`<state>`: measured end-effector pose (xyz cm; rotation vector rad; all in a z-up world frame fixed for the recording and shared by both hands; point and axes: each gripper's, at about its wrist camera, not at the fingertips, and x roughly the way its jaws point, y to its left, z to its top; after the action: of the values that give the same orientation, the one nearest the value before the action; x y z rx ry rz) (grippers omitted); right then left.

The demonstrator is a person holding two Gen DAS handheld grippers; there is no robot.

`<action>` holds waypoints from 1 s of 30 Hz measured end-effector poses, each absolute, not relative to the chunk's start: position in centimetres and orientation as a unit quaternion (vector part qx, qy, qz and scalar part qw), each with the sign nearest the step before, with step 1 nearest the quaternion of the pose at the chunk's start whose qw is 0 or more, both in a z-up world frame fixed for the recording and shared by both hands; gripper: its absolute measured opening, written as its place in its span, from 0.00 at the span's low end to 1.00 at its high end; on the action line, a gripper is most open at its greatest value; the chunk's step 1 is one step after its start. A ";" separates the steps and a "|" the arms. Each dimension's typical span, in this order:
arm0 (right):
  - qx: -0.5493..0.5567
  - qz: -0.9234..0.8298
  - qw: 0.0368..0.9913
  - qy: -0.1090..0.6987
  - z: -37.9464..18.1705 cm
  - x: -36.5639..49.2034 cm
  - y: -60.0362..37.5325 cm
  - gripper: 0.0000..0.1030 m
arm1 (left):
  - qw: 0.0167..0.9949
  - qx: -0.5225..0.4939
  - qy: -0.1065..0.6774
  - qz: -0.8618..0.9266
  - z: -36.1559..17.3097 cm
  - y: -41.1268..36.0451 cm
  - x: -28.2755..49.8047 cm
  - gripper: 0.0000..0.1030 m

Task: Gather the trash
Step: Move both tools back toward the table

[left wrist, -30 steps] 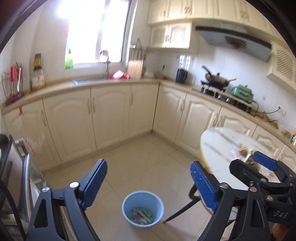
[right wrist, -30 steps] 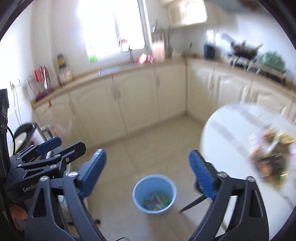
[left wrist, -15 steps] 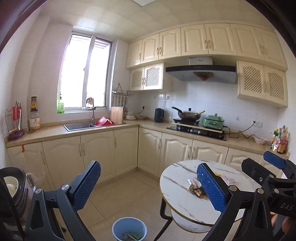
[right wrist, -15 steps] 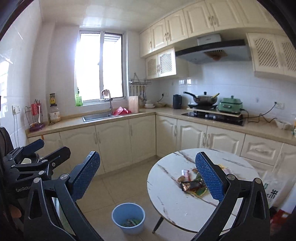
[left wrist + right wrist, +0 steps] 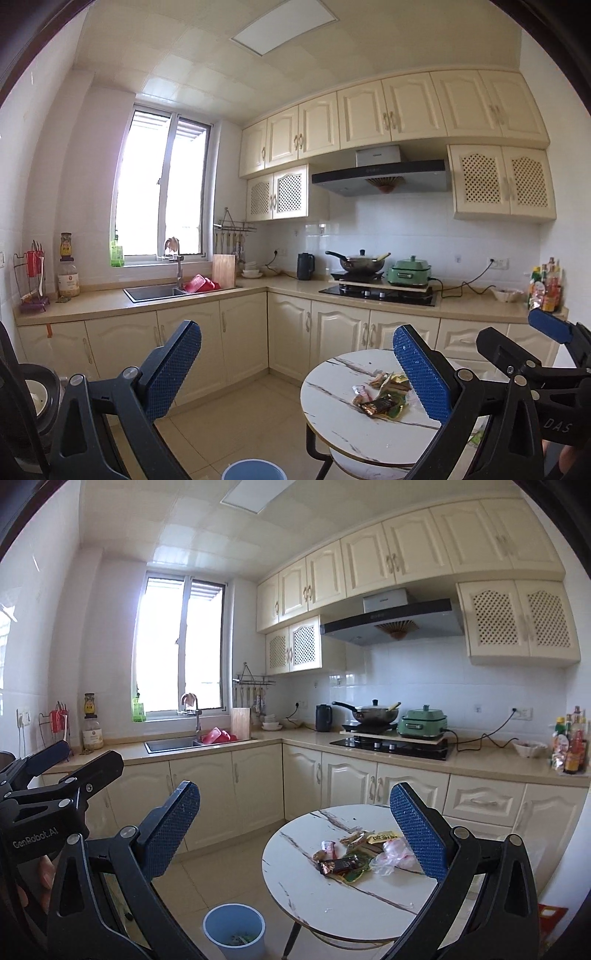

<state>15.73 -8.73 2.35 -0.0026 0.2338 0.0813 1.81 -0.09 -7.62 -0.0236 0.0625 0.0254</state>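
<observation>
While both handheld grippers point across a cream-cabinet kitchen, the left gripper (image 5: 297,362) stands with its blue-padded jaws spread wide and nothing between them. The right gripper (image 5: 295,827) is likewise spread, its two blue pads well apart and holding nothing.

Trash, a small heap of crumpled snack wrappers (image 5: 364,856), lies on the round white marble-patterned table (image 5: 314,890), toward its far right side; a dark brown foil wrapper (image 5: 338,866) sits at the front of the heap and a clear crinkled plastic bag (image 5: 393,856) at its right. From the left wrist view the same heap (image 5: 382,397) shows just left of that gripper's right pad.

On the tiled floor beside the table's left edge stands a round light-blue plastic bin (image 5: 234,930), with some scraps visible at its bottom; in the left wrist view only its rim (image 5: 253,469) shows at the lower border.

Behind, a beige countertop (image 5: 480,760) carries a steel sink (image 5: 170,744), a black kettle (image 5: 324,718), a dark wok with lid (image 5: 375,710) on a black hob, and a green electric cooker (image 5: 423,722). Part of a hand (image 5: 46,871) shows on the left gripper's black body at the right wrist view's left edge.
</observation>
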 end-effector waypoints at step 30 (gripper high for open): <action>0.004 0.017 0.992 0.126 1.4 15.9 -9.9 1.00 | 0.999 0.001 0.048 0.000 -5.4 0.5 5.3 0.99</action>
<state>15.94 -9.93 1.39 0.0085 0.2523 0.0350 5.34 0.53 -5.45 0.0019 0.0954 -0.0009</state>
